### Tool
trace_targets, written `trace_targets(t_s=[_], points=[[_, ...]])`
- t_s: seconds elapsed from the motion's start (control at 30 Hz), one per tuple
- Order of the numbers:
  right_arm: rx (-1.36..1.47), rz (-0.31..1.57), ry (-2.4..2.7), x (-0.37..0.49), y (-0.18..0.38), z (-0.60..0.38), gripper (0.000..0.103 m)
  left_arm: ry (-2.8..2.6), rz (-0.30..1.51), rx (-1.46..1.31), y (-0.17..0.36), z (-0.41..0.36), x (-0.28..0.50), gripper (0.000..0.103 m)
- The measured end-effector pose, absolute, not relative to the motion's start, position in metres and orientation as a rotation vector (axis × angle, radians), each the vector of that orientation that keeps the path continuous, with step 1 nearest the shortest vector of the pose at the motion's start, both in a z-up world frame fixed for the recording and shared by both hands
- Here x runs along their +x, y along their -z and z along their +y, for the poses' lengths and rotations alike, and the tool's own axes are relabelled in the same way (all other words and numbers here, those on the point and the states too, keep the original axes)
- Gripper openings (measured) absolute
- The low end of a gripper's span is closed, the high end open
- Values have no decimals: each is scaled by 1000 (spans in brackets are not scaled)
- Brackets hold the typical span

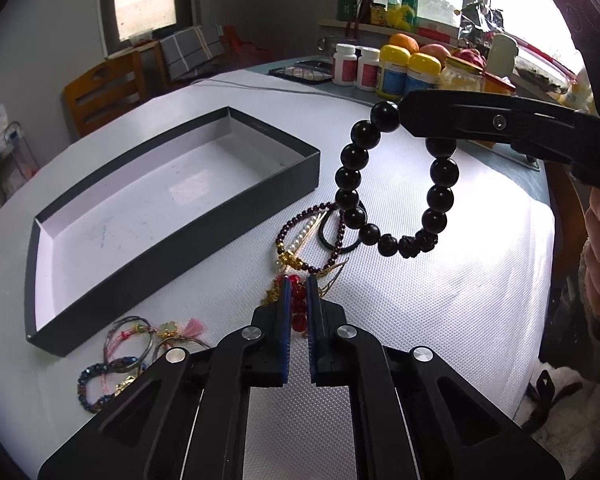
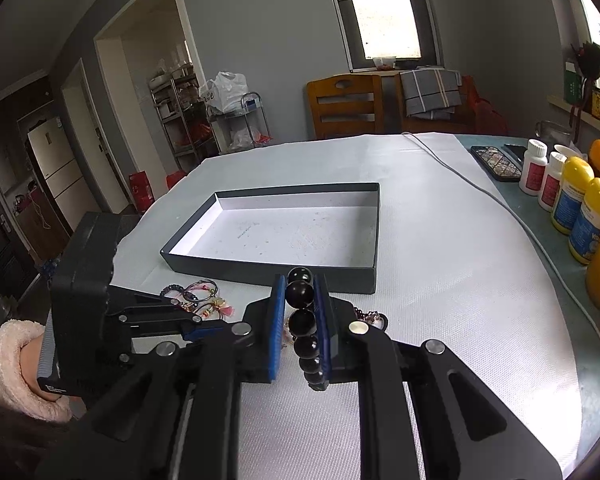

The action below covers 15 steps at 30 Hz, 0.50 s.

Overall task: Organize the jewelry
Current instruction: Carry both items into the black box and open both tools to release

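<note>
Left wrist view alone: left tongs [image 1: 299, 280] clenched on red beads [image 1: 298, 300], right tongs [image 2: 301, 280] grasping black bracelet [image 2: 300, 294], its hanging loop cut off there.

Red beads [image 1: 299, 300] partly hidden btwn left gripper [image 1: 299, 280] pads. Bracelet pile [image 1: 112, 364] cut off by gripper body. Bottle [image 2: 590, 220] labels too blurred to read.

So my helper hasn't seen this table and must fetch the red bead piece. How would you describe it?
Start at the dark grey open box on the white mat. Beside its near long side lies a tangle of jewelry. The red bead strand sits at the tangle's near end, pinched in the left gripper; its beads are clear bright red, unlike the tiny dark maroon beads behind it.
</note>
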State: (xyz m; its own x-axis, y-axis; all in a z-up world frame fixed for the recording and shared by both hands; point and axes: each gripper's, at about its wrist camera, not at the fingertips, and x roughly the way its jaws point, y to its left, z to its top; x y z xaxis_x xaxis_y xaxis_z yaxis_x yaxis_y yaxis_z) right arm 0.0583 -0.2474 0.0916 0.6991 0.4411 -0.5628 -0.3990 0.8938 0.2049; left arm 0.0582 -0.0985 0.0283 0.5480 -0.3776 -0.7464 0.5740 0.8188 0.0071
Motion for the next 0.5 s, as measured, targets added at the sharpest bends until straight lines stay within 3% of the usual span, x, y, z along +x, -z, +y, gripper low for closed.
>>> trace_targets(t_s=[0.5], points=[[48, 568, -505, 83, -139, -229, 14, 482, 650, 224, -121, -47, 72, 7]])
